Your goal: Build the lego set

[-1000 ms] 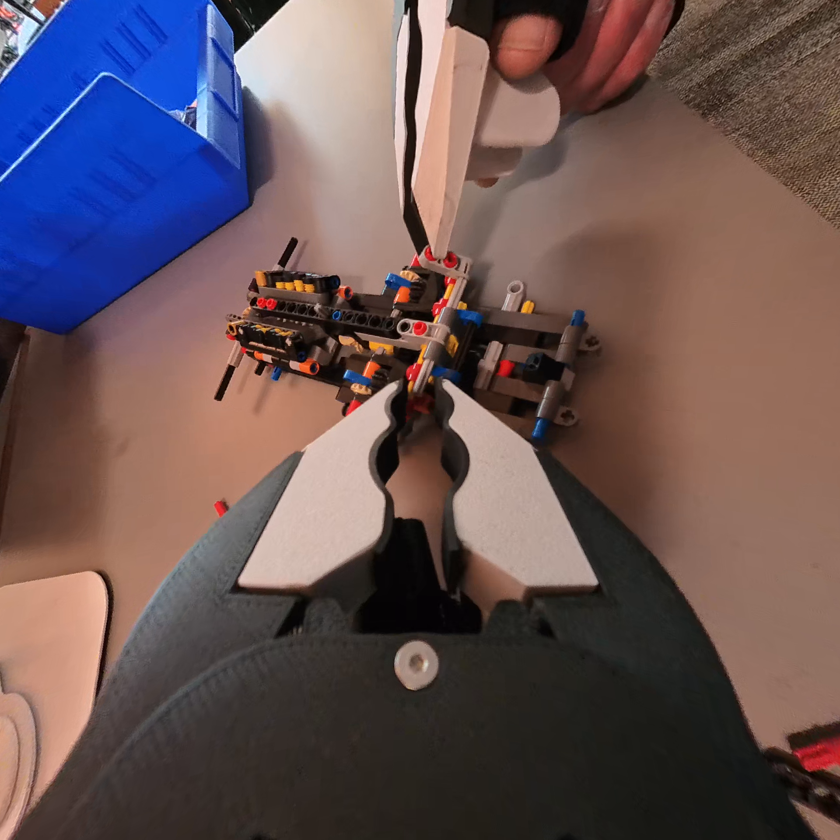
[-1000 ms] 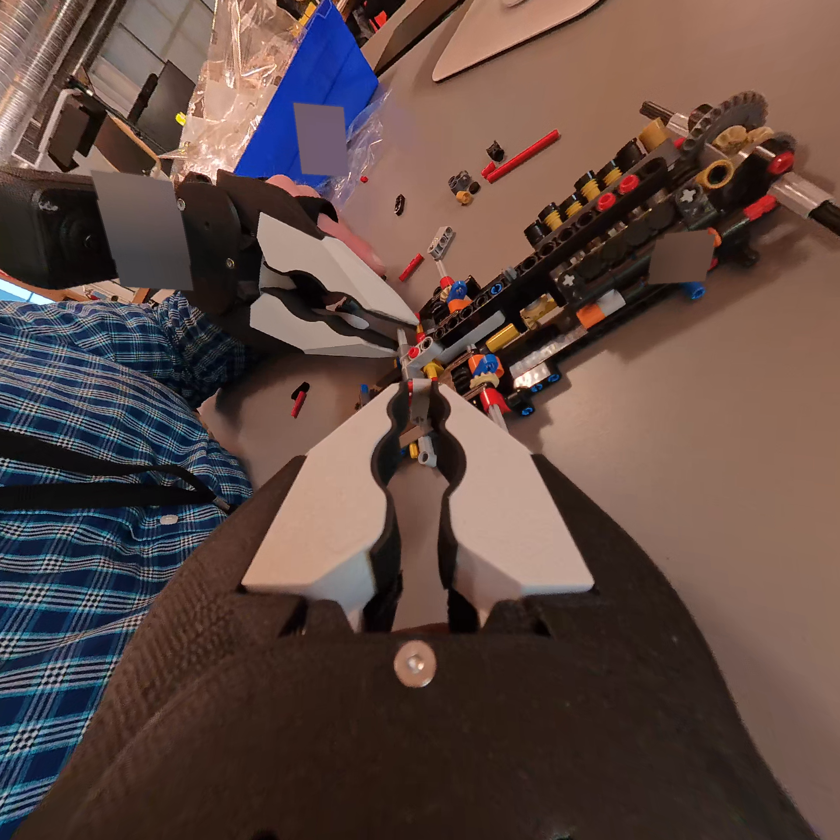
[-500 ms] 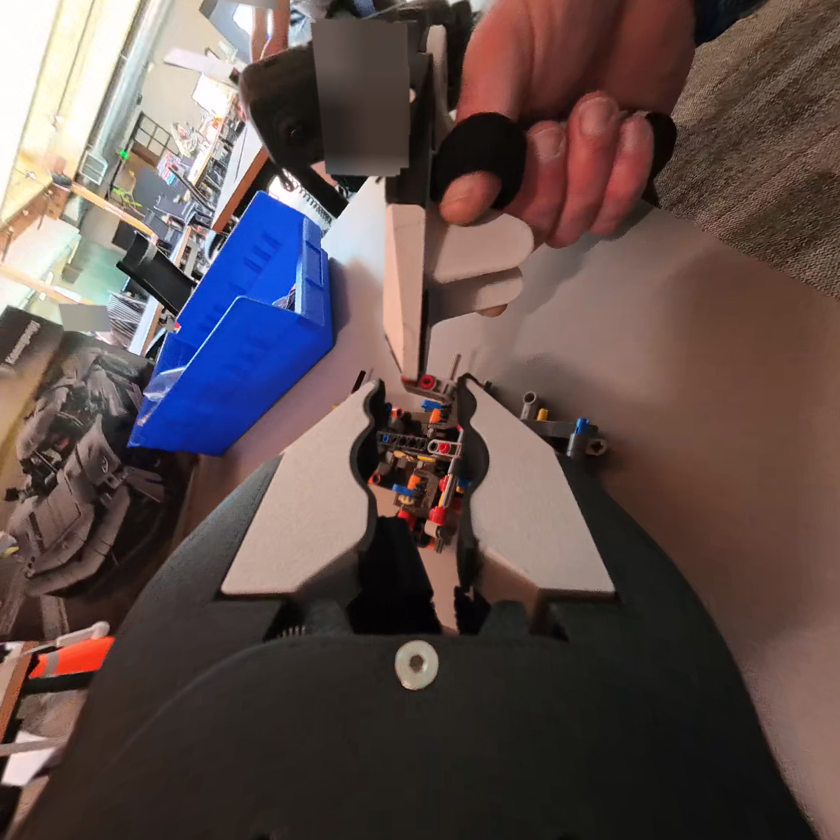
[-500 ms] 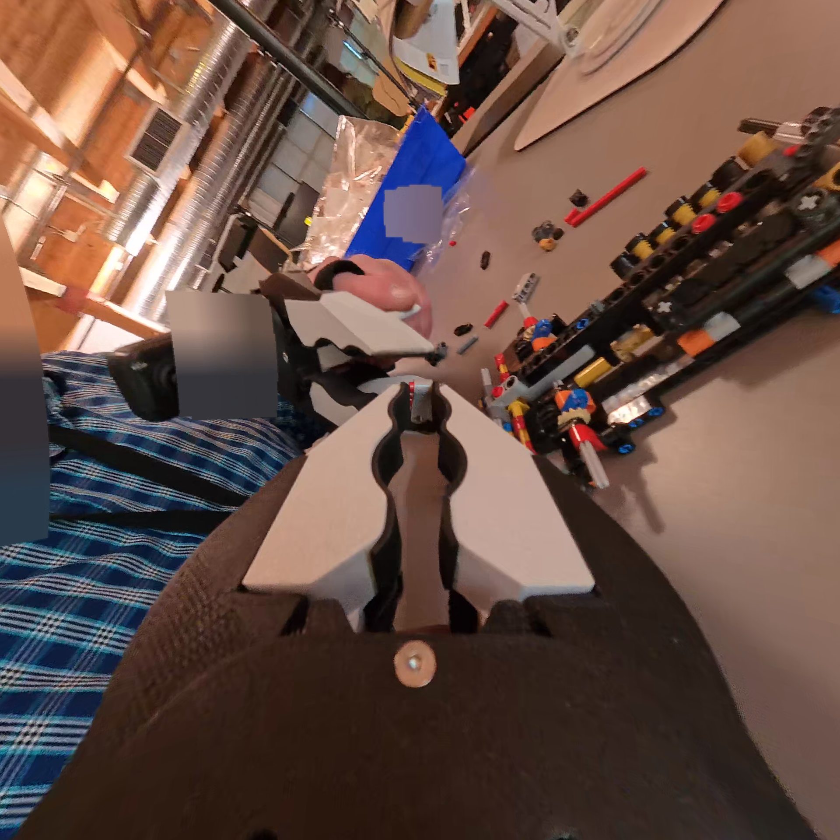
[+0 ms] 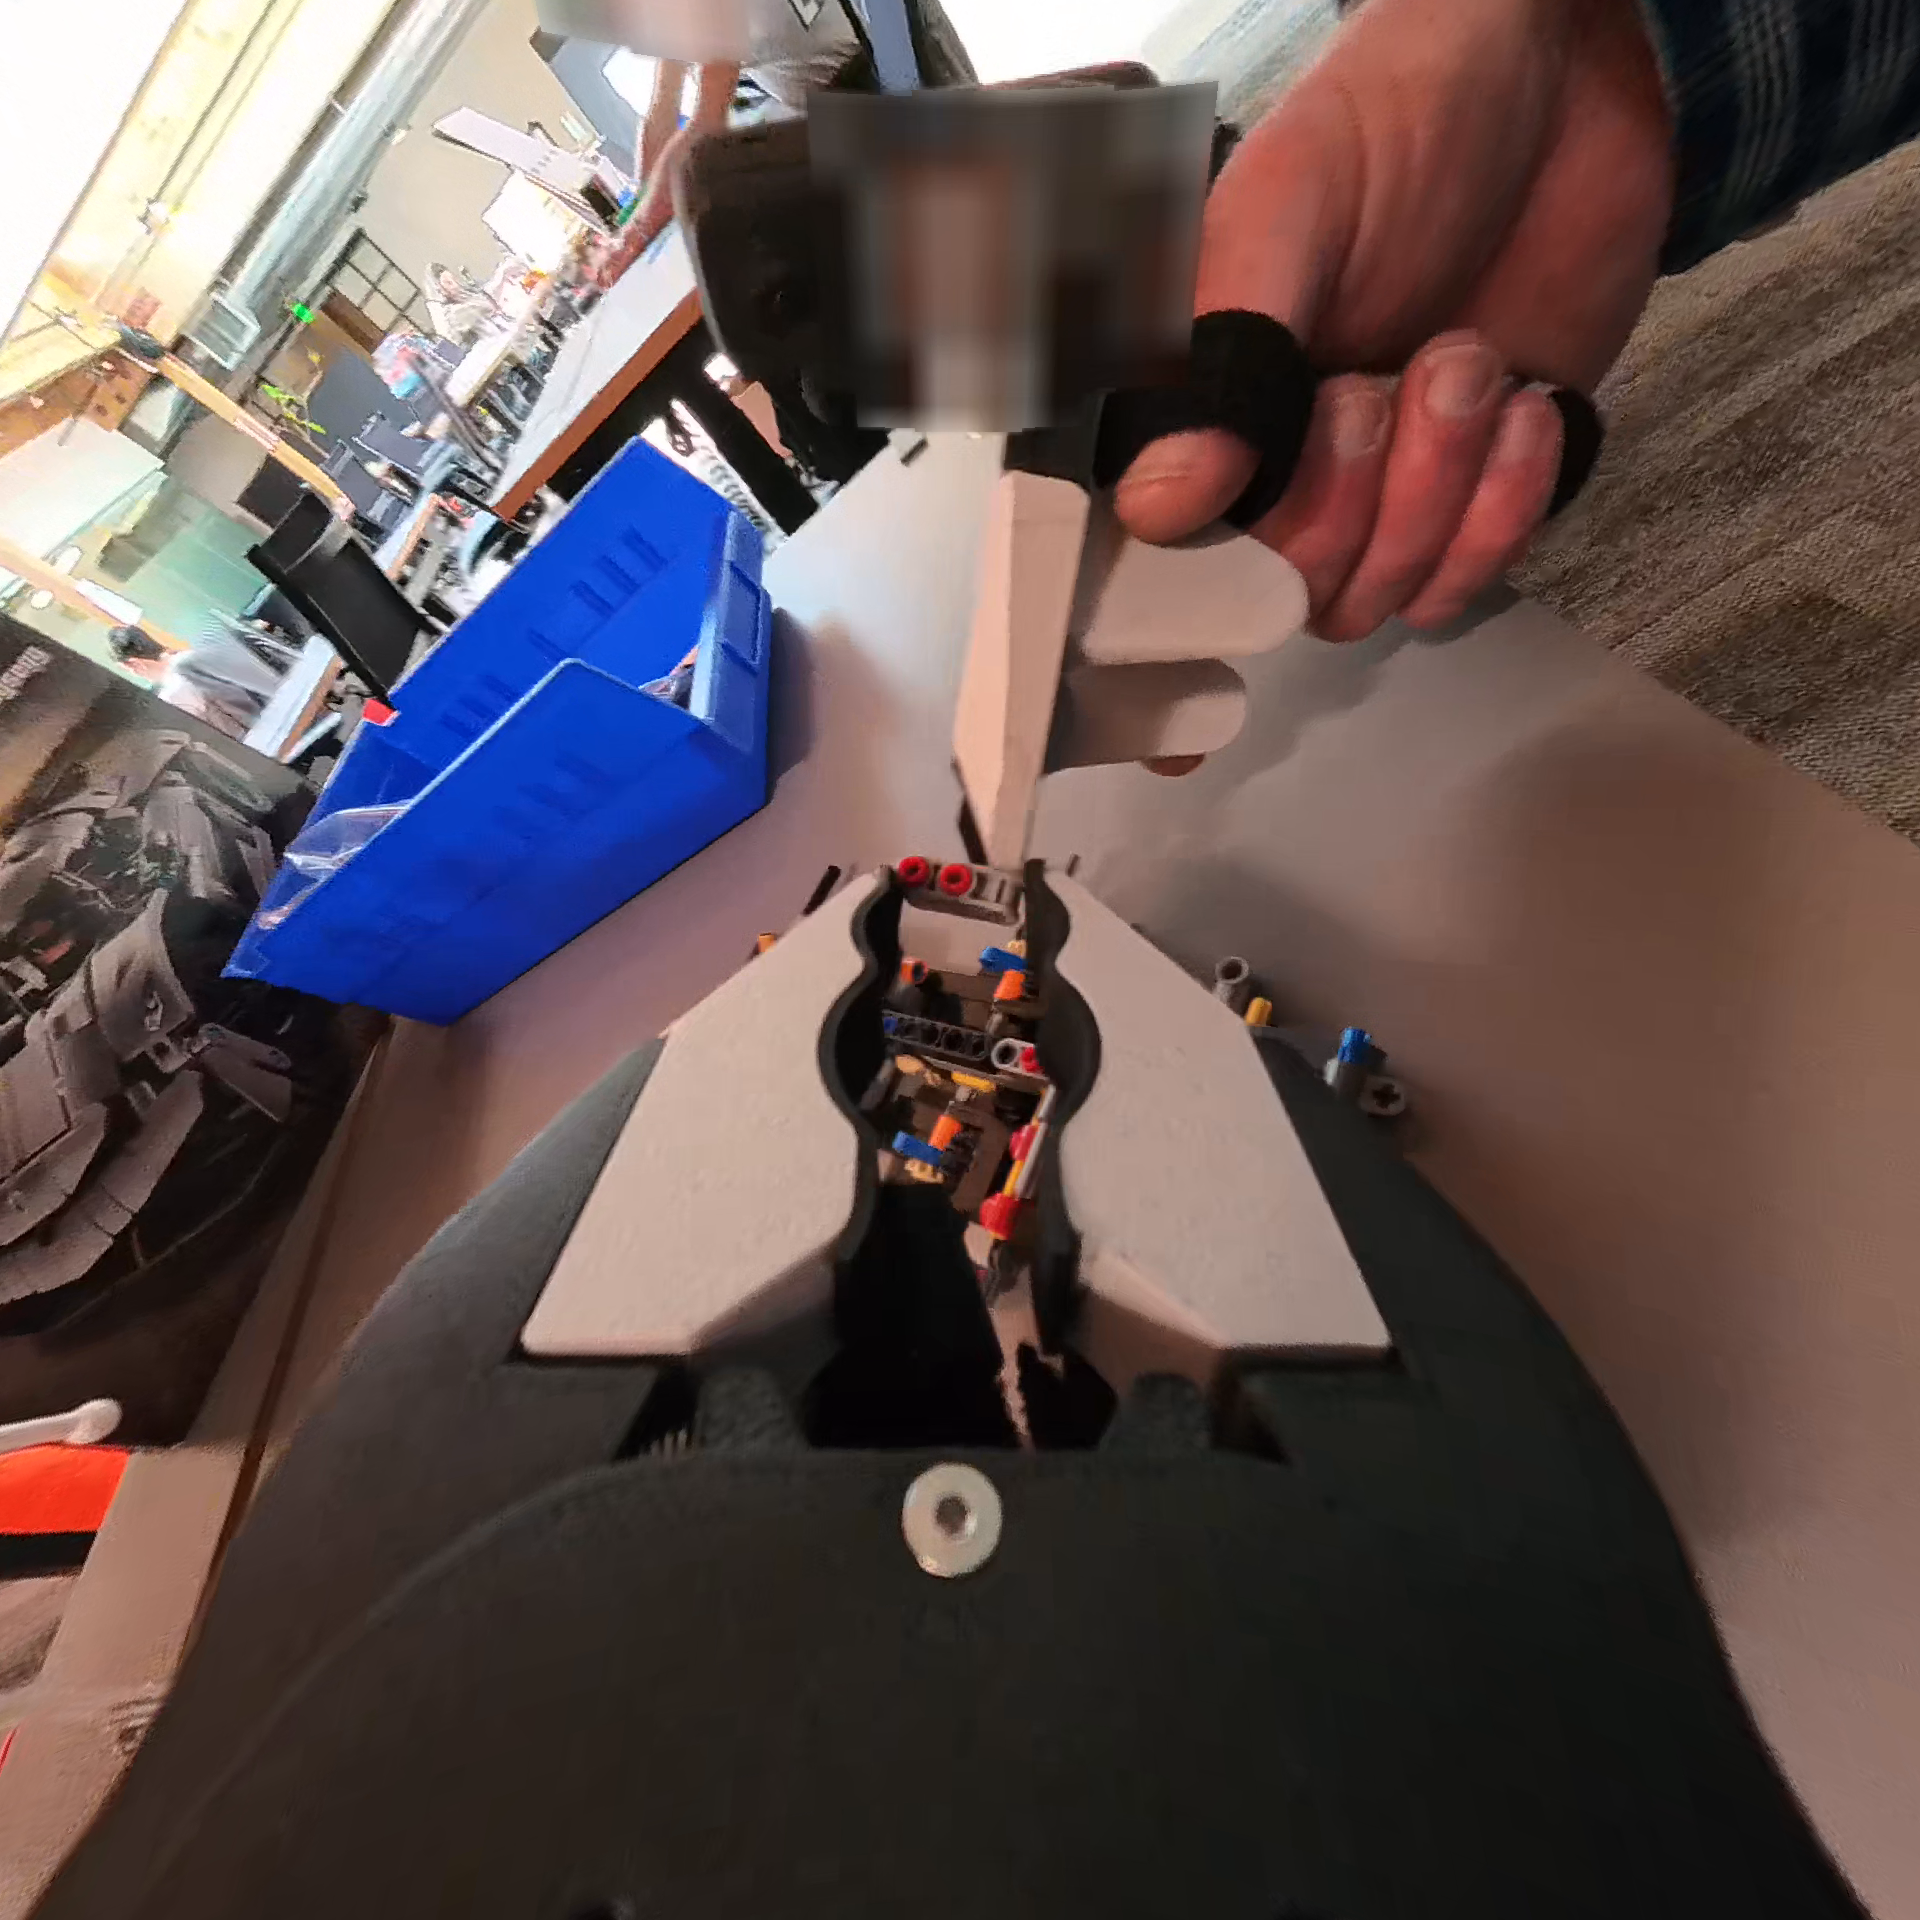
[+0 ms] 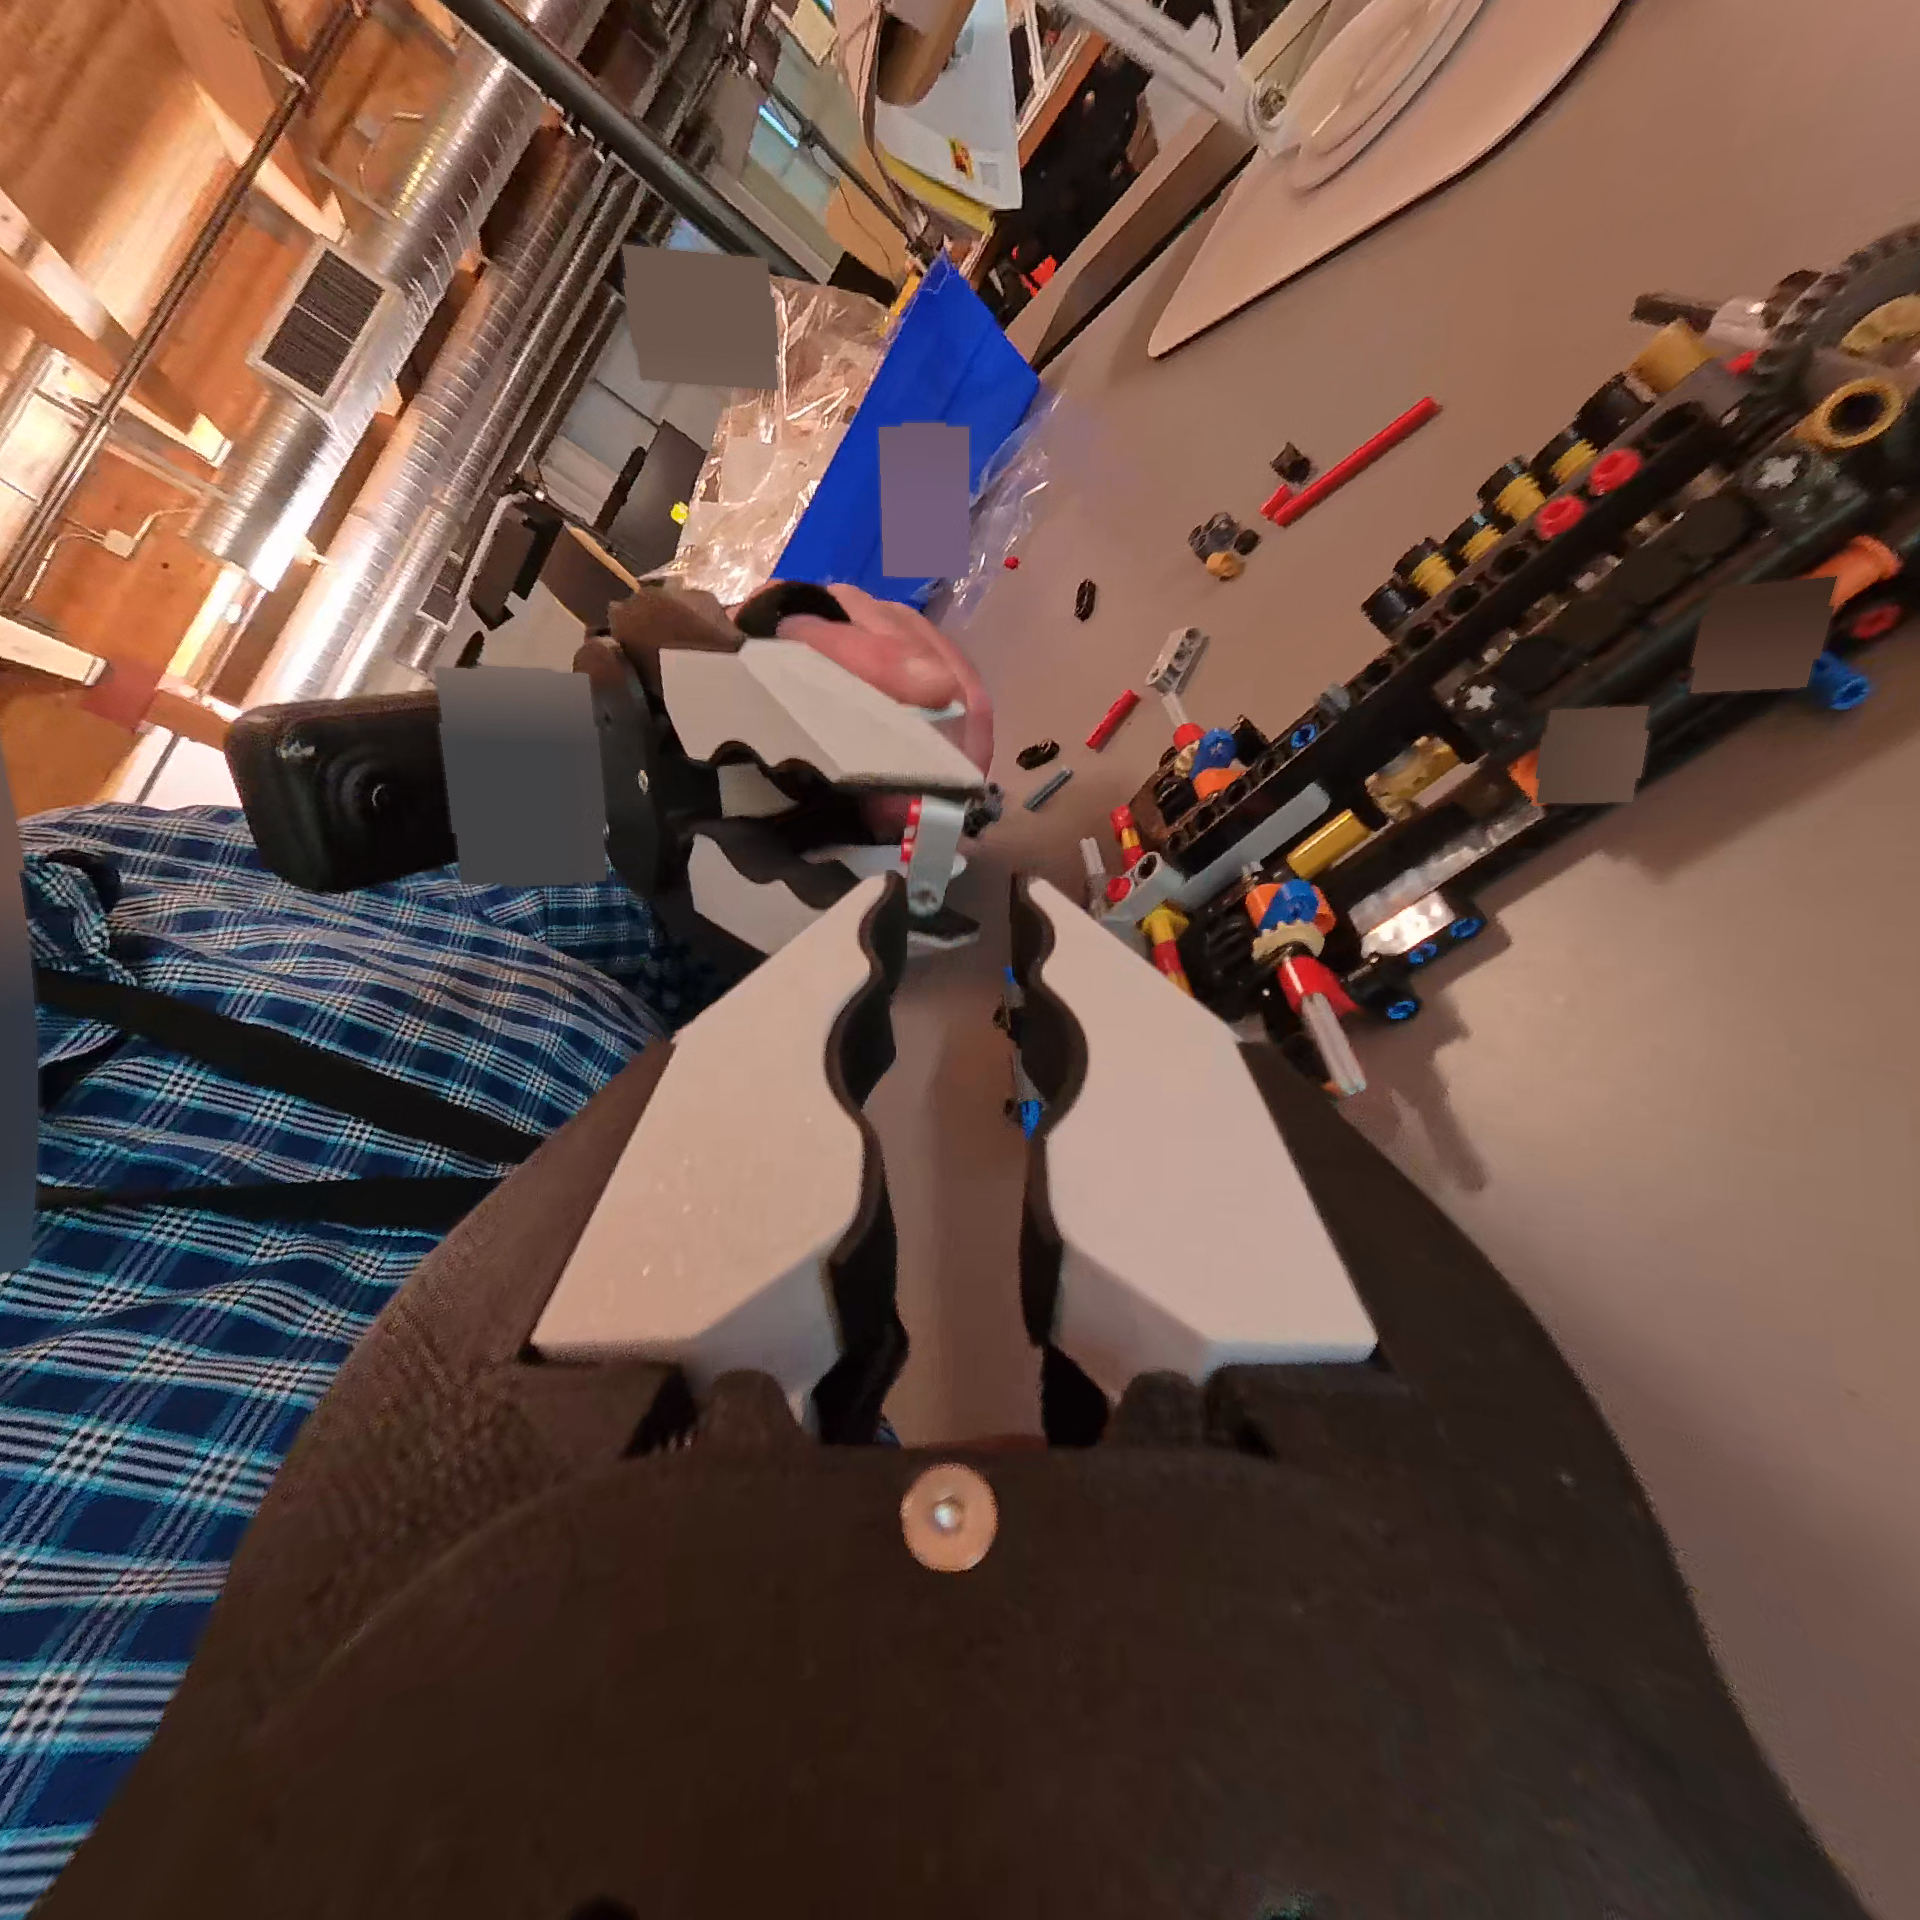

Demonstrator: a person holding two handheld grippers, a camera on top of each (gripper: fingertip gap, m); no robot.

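Observation:
My left gripper [image 5: 958, 883] is shut on a small grey beam with red pins [image 5: 961, 888], held up off the table. It also shows in the right wrist view [image 6: 831, 769], gripping the same beam [image 6: 930, 842]. My right gripper [image 6: 956, 894] is open and empty, its tips right beside the beam. In the left wrist view it [image 5: 1013, 675] points down at the beam, held by a hand. The long black Lego model [image 6: 1558, 665] lies on the grey table; part of it shows between my left fingers [image 5: 956, 1060].
A blue bin [image 5: 540, 769] stands at the table's far left, with plastic bags by it [image 6: 790, 457]. Loose parts, among them a red axle [image 6: 1351, 457], lie past the model. The set's box [image 5: 104, 935] is at the left. A person's plaid shirt [image 6: 260, 1039] is close. My two grippers' fingertips are within a few centimetres of each other.
The right gripper, shut on the grey beam a second ago, has opened and let it go. The left gripper rose from the model and closed on the beam.

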